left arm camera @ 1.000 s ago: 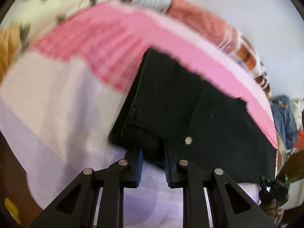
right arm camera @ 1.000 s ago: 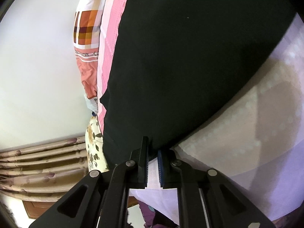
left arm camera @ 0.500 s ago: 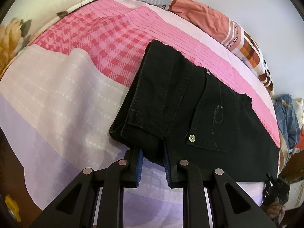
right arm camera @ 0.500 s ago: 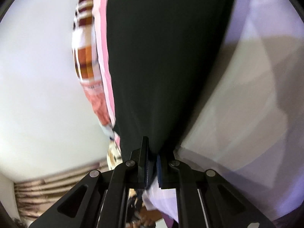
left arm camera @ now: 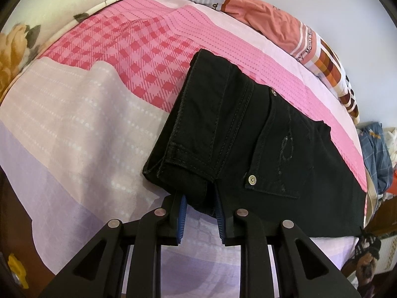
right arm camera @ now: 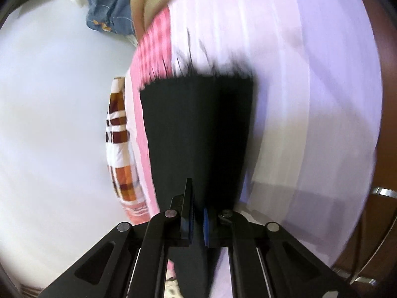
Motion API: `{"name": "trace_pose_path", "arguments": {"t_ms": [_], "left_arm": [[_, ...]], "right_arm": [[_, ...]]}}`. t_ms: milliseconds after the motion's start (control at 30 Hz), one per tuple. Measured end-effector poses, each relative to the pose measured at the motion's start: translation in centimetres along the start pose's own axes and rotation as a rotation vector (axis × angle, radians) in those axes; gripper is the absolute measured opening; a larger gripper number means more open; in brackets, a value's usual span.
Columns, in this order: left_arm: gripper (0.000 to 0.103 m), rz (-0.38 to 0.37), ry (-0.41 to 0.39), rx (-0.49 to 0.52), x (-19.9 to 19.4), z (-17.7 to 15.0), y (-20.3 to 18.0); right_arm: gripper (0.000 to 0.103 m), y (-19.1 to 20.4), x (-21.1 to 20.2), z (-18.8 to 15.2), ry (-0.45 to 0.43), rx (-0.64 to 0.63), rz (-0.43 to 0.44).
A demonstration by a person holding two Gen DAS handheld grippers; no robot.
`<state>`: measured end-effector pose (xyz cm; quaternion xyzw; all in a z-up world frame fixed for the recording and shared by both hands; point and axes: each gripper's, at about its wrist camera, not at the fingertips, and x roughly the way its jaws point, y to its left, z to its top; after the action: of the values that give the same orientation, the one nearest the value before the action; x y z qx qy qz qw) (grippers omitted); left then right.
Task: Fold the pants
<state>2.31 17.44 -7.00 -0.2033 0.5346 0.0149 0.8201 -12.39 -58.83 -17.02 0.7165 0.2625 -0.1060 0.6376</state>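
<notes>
We see the black pants [left arm camera: 260,144] lying on the bed [left arm camera: 74,136], waistband end nearest our left hand-held gripper [left arm camera: 199,213]. That gripper pinches a bunched fold of the waistband between its blue pads, just as it did a second ago; the garment on this side has hardly shifted, only the view has steadied and sharpened.

The change is on the right. A second ago our right hand-held gripper [right arm camera: 197,219] looked across a broad dark sheet of fabric spread over the bedcover. Now the picture is smeared with motion and the pants [right arm camera: 198,129] show as a narrow dark strip running away from the jaws, with the pink check and lilac of the bed [right arm camera: 310,99] open on both sides. The pads stand close together with black cloth between them, so we judge it is pinching the leg end while swinging it.

We take this to mean the fold is under way: the left end anchors the waistband while the right carries the legs over. The blur hides where the far edge lands.

A striped pillow [left arm camera: 268,24] lies along the far side.
</notes>
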Motion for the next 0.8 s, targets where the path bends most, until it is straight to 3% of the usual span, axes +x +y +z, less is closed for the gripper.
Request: {"name": "trace_pose_path", "arguments": {"t_ms": [333,467,567,600,633,700,733,800], "left_arm": [[0.025,0.003,-0.001,0.017,0.0,-0.3,-0.2],[0.026,0.011,-0.006,0.043,0.0,-0.5,-0.4],[0.027,0.003,-0.008,0.047,0.0,-0.6,-0.3],[0.027,0.0,-0.008,0.047,0.0,-0.5,-0.2],[0.027,-0.003,-0.008,0.048,0.0,-0.5,-0.2],[0.027,-0.006,-0.007,0.054,0.0,-0.5,-0.2],[0.027,-0.007,-0.008,0.054,0.0,-0.5,-0.2],[0.027,-0.009,-0.013,0.056,0.0,-0.6,-0.2]], "right_arm": [[0.002,3.2,-0.5,1.1,-0.035,-0.244,-0.175],[0.001,3.4,-0.6,1.2,-0.045,-0.278,-0.198],[0.0,2.8,-1.1,1.5,-0.046,-0.211,-0.182],[0.003,3.0,-1.4,1.3,-0.07,-0.206,-0.205],[0.013,3.5,-2.0,1.1,-0.104,-0.217,-0.248],[0.014,4.9,-3.3,0.5,-0.182,-0.243,-0.34],[0.014,6.1,-4.1,-0.1,-0.219,-0.254,-0.338],[0.014,9.0,-3.6,-1.8,-0.202,-0.326,-0.262]]}}
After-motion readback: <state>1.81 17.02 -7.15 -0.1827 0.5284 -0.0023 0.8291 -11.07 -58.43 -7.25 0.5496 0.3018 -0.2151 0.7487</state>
